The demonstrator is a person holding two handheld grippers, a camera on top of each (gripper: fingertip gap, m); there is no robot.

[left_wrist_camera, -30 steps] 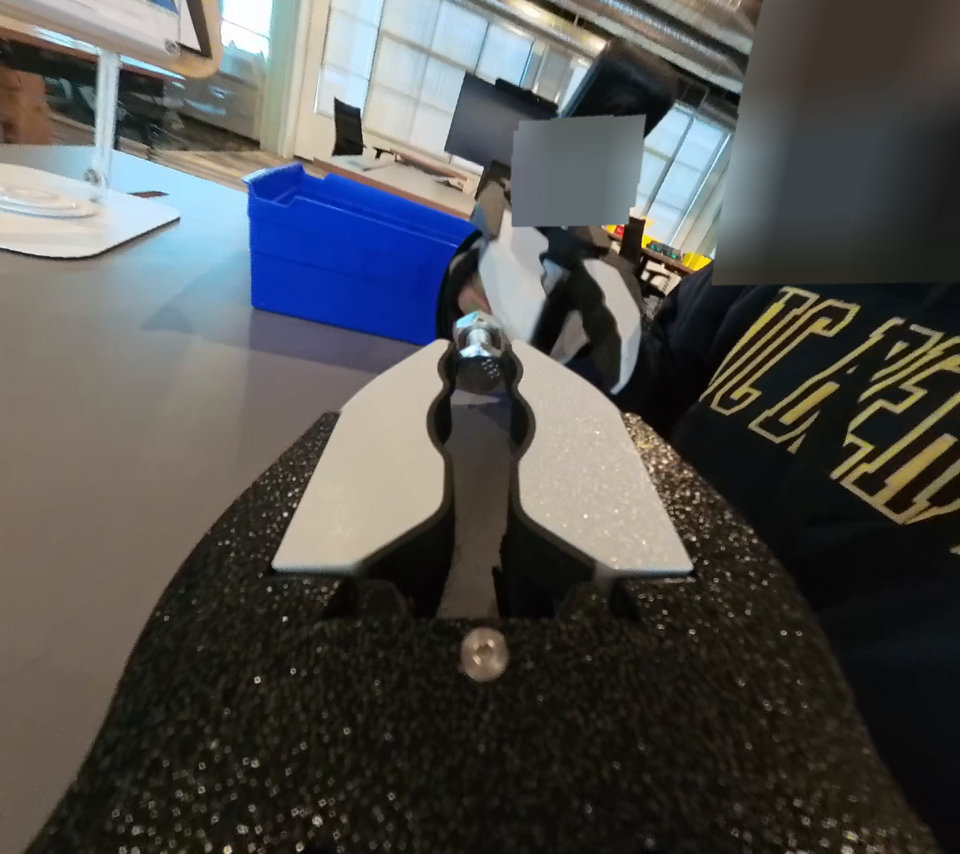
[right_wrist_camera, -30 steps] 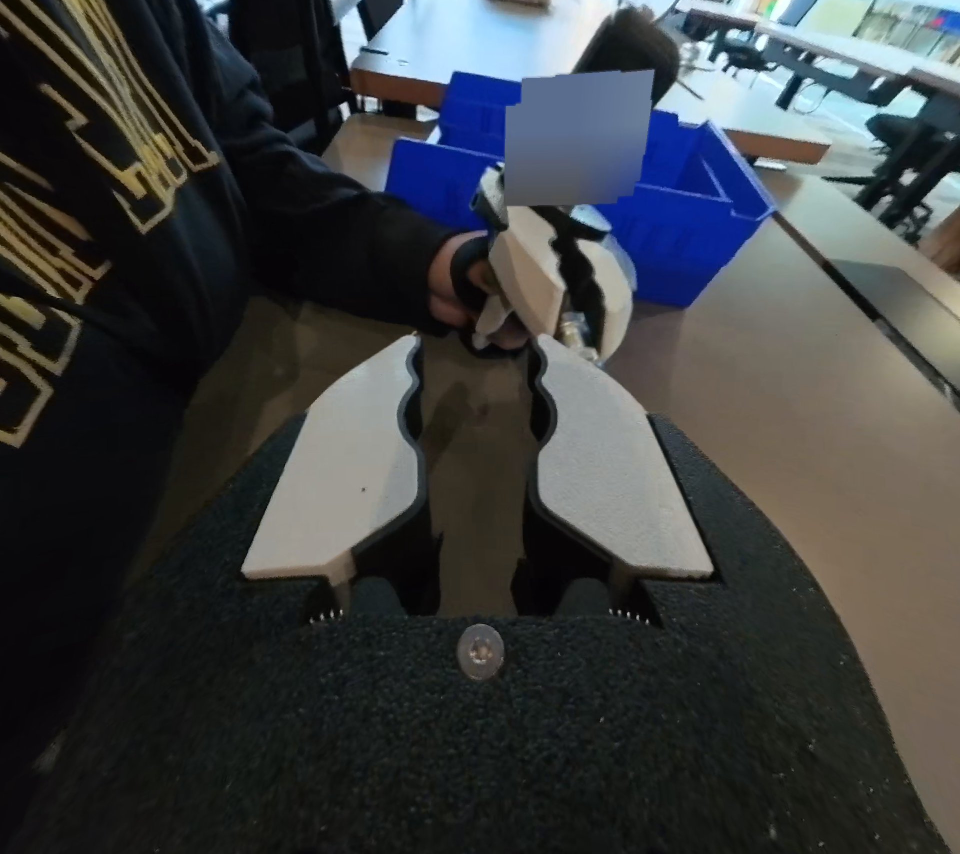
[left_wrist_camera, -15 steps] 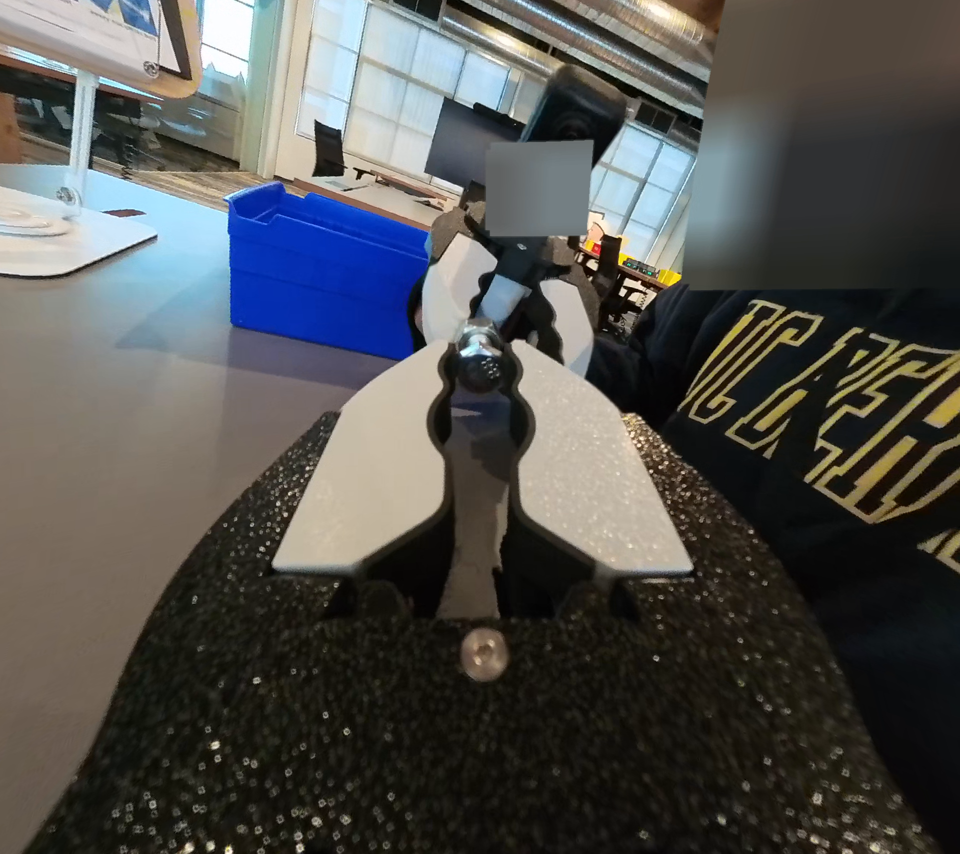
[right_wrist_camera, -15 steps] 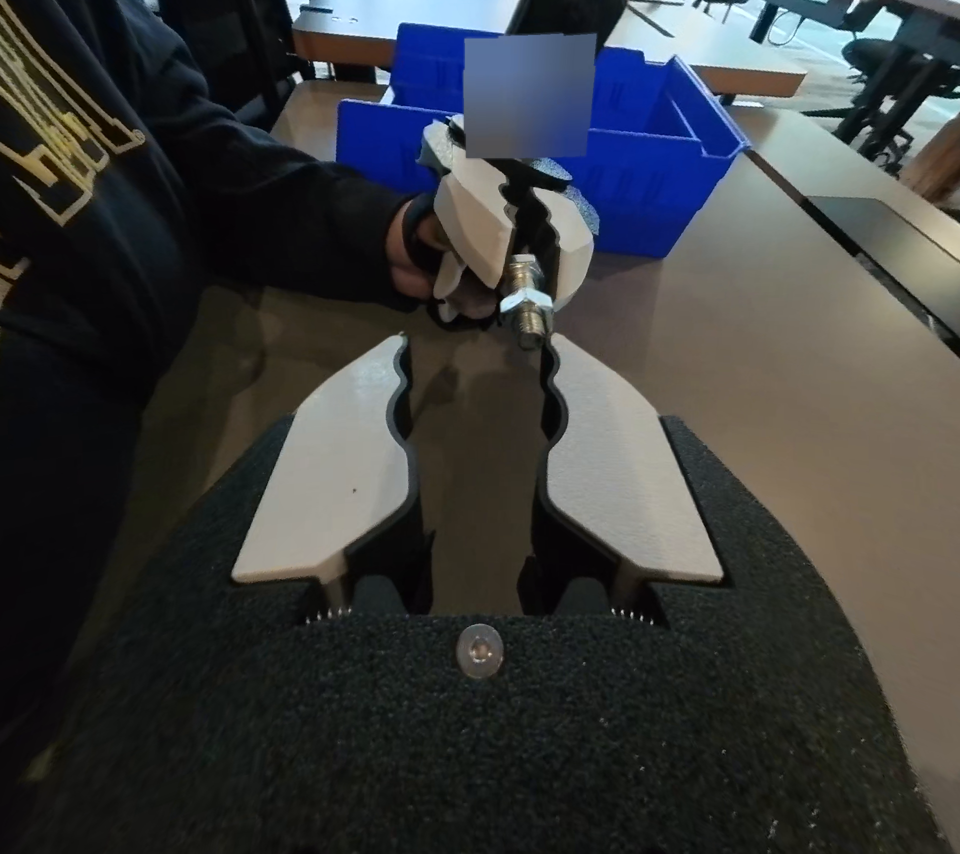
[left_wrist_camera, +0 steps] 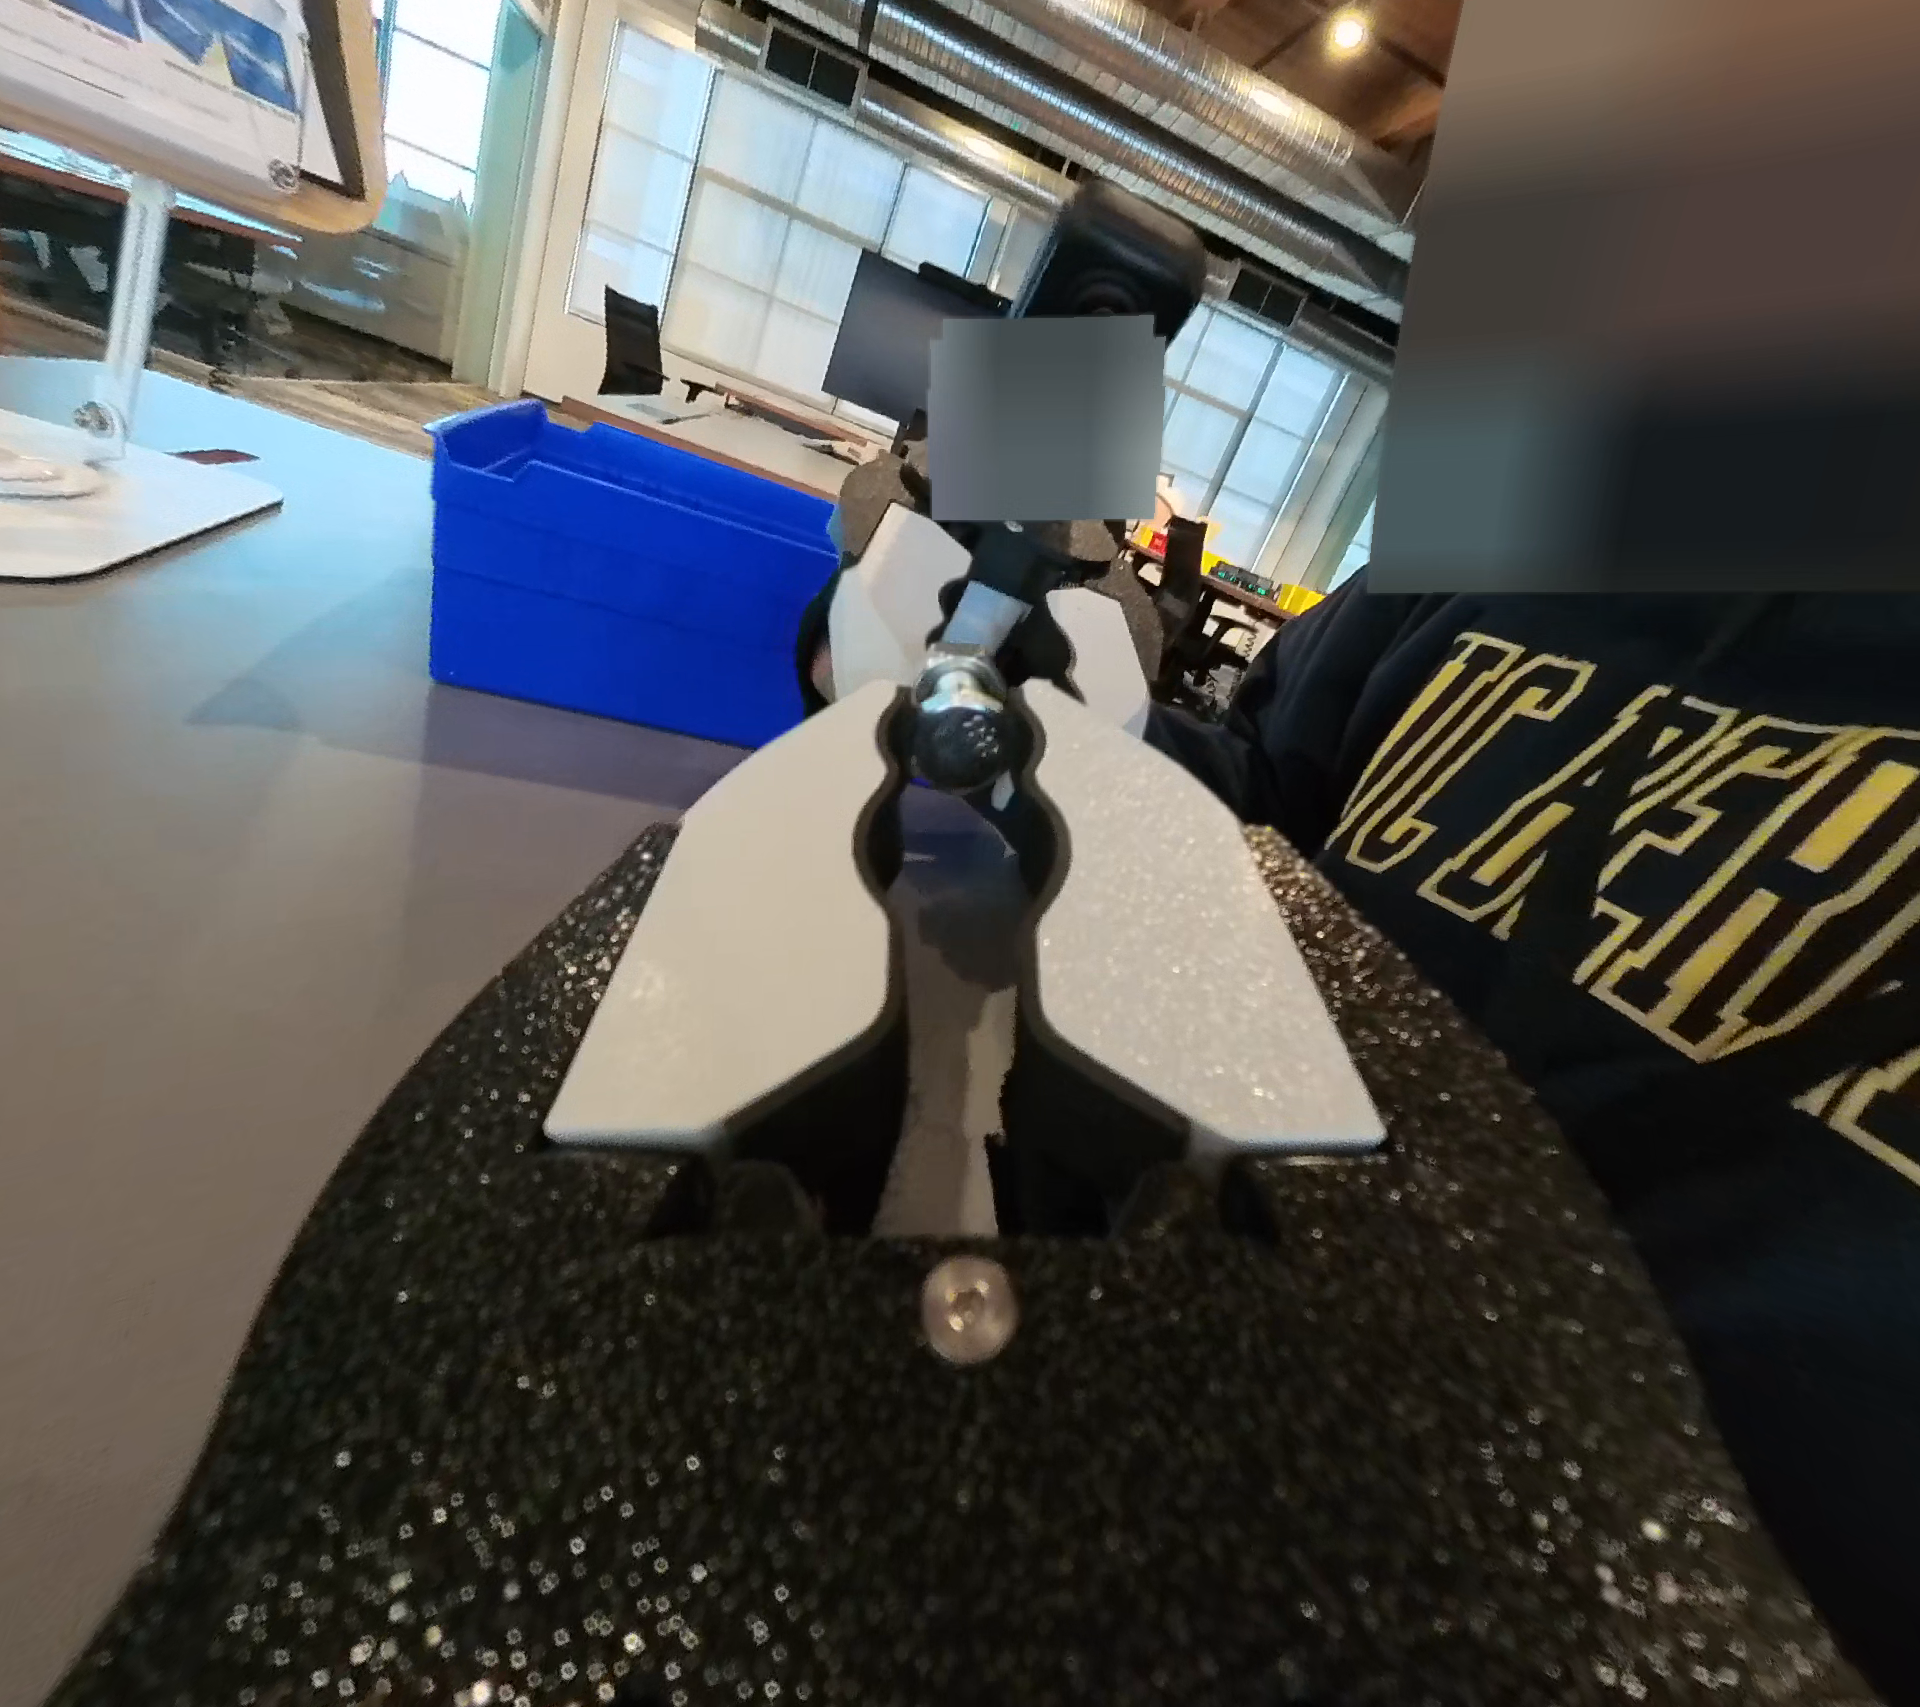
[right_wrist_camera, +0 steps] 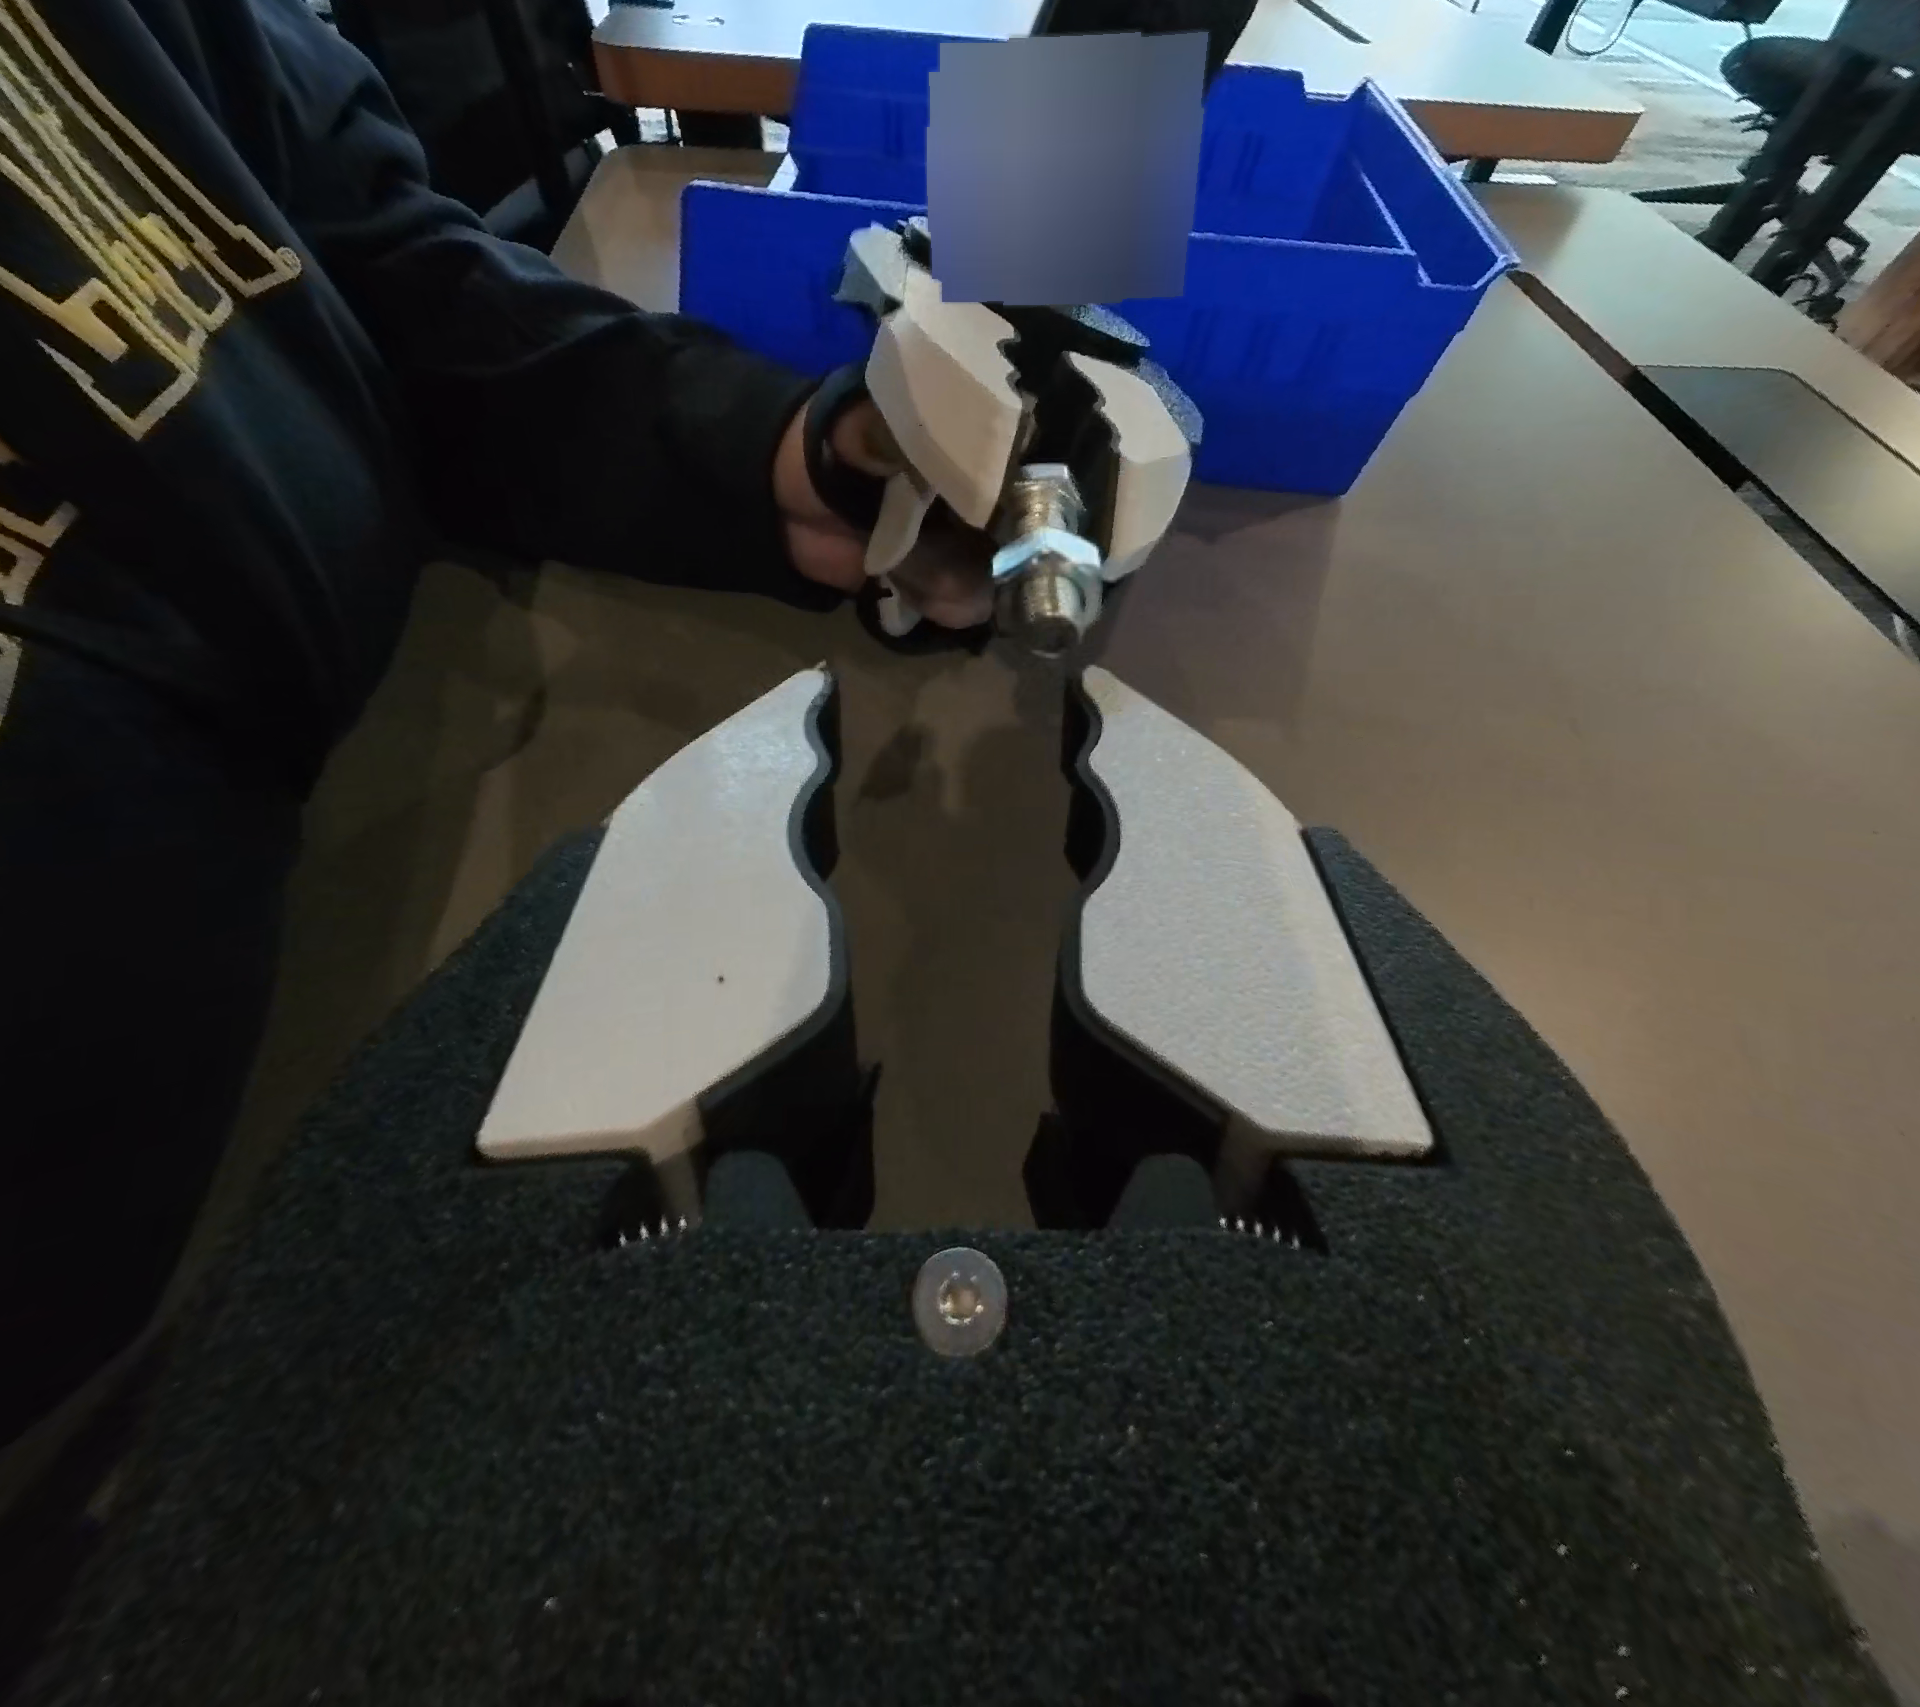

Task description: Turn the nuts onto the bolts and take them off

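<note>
The left hand-held gripper (left_wrist_camera: 961, 727) is clenched on the head of a bolt (left_wrist_camera: 958, 738), its two pale fingers (left_wrist_camera: 790, 909) pinched around the round head near their tips. The bolt is held in the air above the worktop (left_wrist_camera: 260, 826), shank pointing away toward the other tool. In the right wrist view the right hand-held gripper (right_wrist_camera: 951, 717) stands released, jaws well apart and holding nothing, its tips just short of the bolt's threaded end.

A nut (right_wrist_camera: 1044, 558) sits partway along the thread, with bare thread showing on both sides of it: a stub past it at the free end and more between it and the head. So I judge the task mid-course. The nut is on but not run home, and whether it is being wound on or backed off cannot be told from this moment. Either way the right jaws have yet to close on it for the next turn.

The left wrist view shows the bolt head end-on and only an edge of the nut behind it; it cannot show how far the nut has travelled. The right wrist view shows that from the other side, along with the person's hand (right_wrist_camera: 831, 494) holding the left tool. Farther off, both views show a blue bin (right_wrist_camera: 1299, 327) on the worktop; what it contains is not visible.
</note>
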